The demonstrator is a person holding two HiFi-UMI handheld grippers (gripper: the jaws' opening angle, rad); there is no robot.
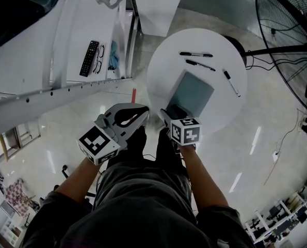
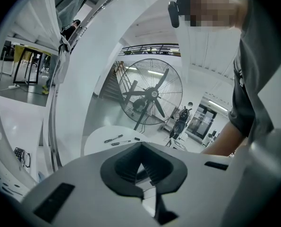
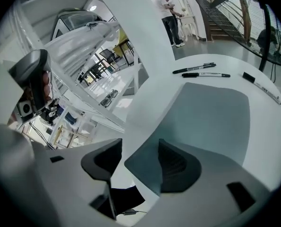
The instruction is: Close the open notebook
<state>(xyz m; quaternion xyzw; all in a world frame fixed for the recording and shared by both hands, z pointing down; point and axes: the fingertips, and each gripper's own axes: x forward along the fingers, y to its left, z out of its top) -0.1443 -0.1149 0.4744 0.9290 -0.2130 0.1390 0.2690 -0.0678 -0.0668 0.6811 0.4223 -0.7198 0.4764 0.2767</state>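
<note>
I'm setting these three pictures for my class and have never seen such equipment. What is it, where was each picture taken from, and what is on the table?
There is no robot here: a person holds a hand-worked claw in each hand. One picture comes from a camera on the person's head, looking down. The other two come from cameras riding on each claw. On the round white table lie a teal notebook, apparently closed, and three pens. The right claw is open, with the notebook's near corner between its jaws but not gripped. The left claw is shut on nothing, off the table.
</note>
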